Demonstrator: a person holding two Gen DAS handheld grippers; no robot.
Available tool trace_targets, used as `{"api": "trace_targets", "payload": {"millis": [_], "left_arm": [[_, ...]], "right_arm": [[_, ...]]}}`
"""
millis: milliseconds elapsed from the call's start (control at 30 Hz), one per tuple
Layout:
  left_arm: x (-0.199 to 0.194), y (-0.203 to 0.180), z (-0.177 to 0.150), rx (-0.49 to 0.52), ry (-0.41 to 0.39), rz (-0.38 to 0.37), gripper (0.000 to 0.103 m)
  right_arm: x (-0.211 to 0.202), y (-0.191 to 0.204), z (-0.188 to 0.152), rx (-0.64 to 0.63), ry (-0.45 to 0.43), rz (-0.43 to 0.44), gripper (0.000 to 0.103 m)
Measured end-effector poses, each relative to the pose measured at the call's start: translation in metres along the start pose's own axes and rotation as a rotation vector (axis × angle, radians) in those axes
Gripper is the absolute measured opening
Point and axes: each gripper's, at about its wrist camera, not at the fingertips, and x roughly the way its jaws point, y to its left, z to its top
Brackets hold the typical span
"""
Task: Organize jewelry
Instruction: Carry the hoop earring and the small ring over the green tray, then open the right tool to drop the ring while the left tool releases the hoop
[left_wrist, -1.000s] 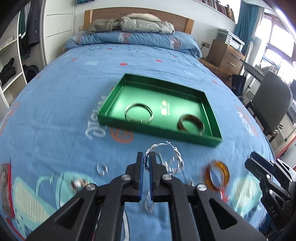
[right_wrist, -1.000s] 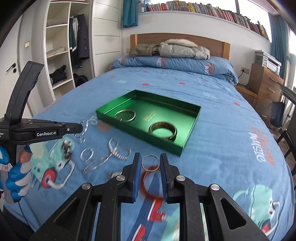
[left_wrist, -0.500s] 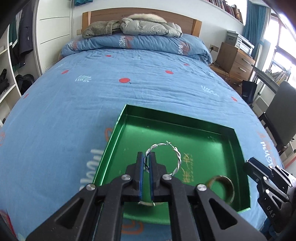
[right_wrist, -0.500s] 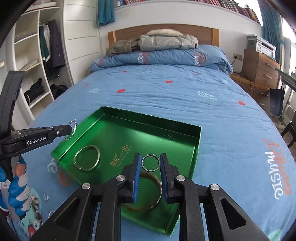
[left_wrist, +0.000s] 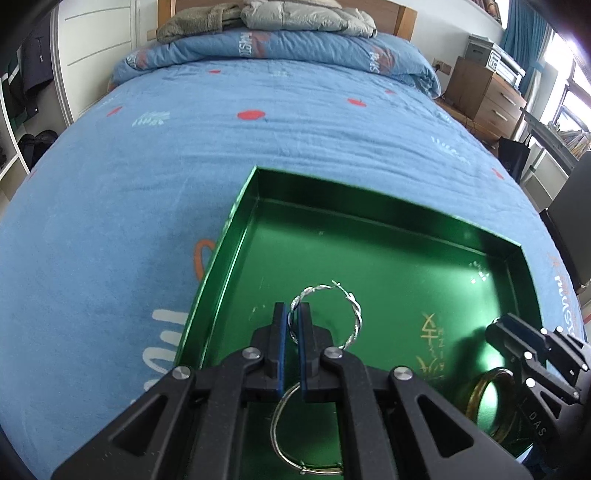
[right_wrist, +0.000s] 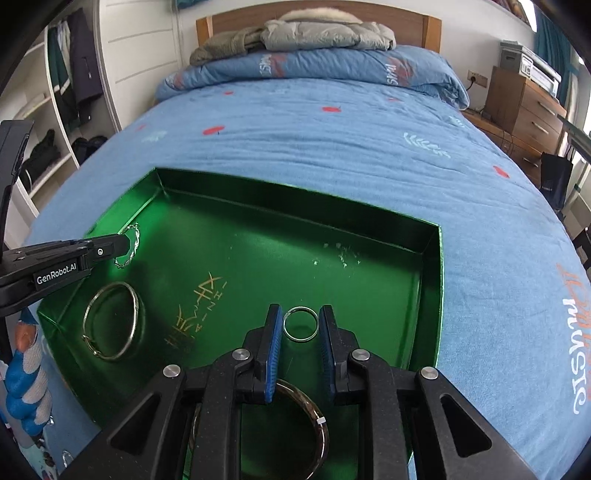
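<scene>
Both grippers have been carried from the loose jewelry to above the green tray (right_wrist: 430, 280). A twisted silver hoop (left_wrist: 325, 317) is pinched in the left gripper (left_wrist: 294, 321), a small ring (right_wrist: 300, 324) in the right gripper (right_wrist: 300, 328). Two bangles (right_wrist: 110, 321) are counted inside the tray, on a blue bedspread (right_wrist: 332, 147) near a wooden nightstand (right_wrist: 524, 107).

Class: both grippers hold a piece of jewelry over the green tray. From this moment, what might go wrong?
1. The left gripper pinches the twisted silver hoop only at its rim; it may swing or slip.
2. The right gripper's small ring could land on the brown bangle below.
3. The ring might roll across the green tray.
</scene>
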Motion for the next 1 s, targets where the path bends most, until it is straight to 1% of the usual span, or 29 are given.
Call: {"api": "trace_targets", "payload": {"millis": [133, 300, 433, 567, 633, 700, 767, 867, 1000], "left_arm": [[0.001, 0.002, -0.001, -0.010, -0.004, -0.011, 0.005], [0.001, 0.006, -0.005, -0.006, -0.019, -0.028, 0.005], [-0.001, 0.005, -0.008, 0.015, -0.030, -0.021, 0.005], [-0.002, 0.007, -0.007, 0.006, -0.020, -0.024, 0.006], [-0.003, 0.007, -0.007, 0.010, -0.012, -0.028, 0.006], [-0.004, 0.007, -0.007, 0.014, -0.005, -0.042, 0.006], [-0.007, 0.007, -0.009, 0.016, -0.004, -0.059, 0.008], [-0.016, 0.006, -0.011, 0.022, -0.025, -0.065, 0.011], [-0.037, 0.002, -0.012, 0.028, -0.083, -0.083, 0.011]], "right_arm": [[0.008, 0.010, 0.001, -0.053, 0.053, -0.033, 0.020], [0.008, 0.012, 0.003, -0.062, 0.065, -0.042, 0.020], [0.008, 0.014, 0.003, -0.062, 0.063, -0.058, 0.020], [0.007, 0.015, 0.003, -0.044, 0.063, -0.070, 0.021], [0.006, 0.016, 0.004, -0.040, 0.067, -0.084, 0.026], [0.006, 0.018, 0.005, -0.038, 0.074, -0.095, 0.038], [0.002, 0.021, 0.005, -0.044, 0.076, -0.107, 0.039], [-0.010, 0.024, 0.006, -0.035, 0.058, -0.112, 0.045], [-0.032, 0.022, 0.008, -0.013, 0.019, -0.121, 0.051]]}}
